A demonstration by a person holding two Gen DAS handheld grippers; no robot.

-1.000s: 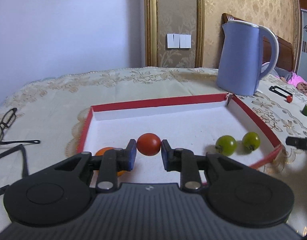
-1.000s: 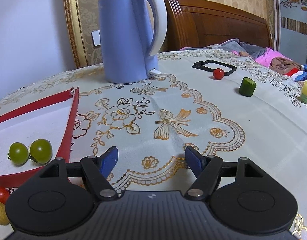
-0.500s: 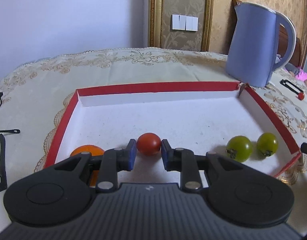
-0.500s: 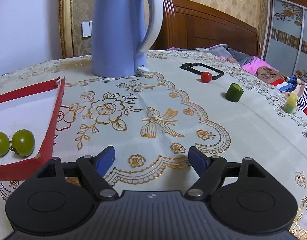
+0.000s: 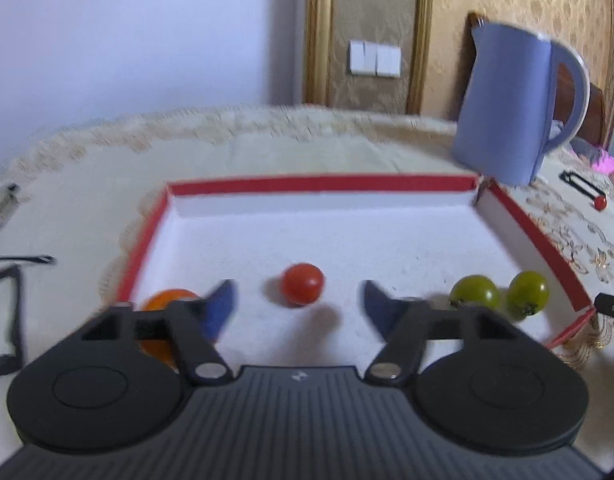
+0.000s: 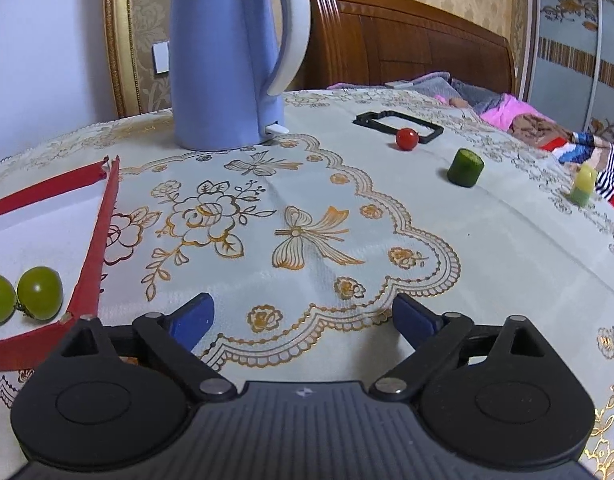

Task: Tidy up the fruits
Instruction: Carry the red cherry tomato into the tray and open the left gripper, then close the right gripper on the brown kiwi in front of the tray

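The left gripper (image 5: 297,306) is hovering low over the near part of the red-edged tray (image 5: 323,183), with its jaws spread wide and nothing between them. The red tomato (image 5: 302,284) is sitting on the white tray floor just ahead of the gap, centred between the two blue pads and touching neither. An orange fruit (image 5: 163,312) is lying partly hidden behind the left finger, and two green tomatoes (image 5: 501,293) are resting side by side beyond the right finger, near the tray's right wall.

The right gripper (image 6: 303,318) is hanging over the patterned tablecloth (image 6: 291,236) with its jaws likewise apart and empty. Ahead and to its right, well away, a small red tomato (image 6: 407,139) is lying against a black frame (image 6: 399,125), with a green cylinder piece (image 6: 465,168) nearer and a yellow-green piece (image 6: 583,186) at the far right. A blue kettle (image 6: 231,56) is standing ahead and to the left.

Likely hazards from here:
- The red tomato is round and unrestrained — a finger brushing it on withdrawal would probably send it rolling toward the green pair.
- The left finger is close to the orange fruit; a sideways move could knock it against the tray wall.
- The loose pieces on the cloth are small — an off-centre closure by the right gripper could squirt one toward the table edge.
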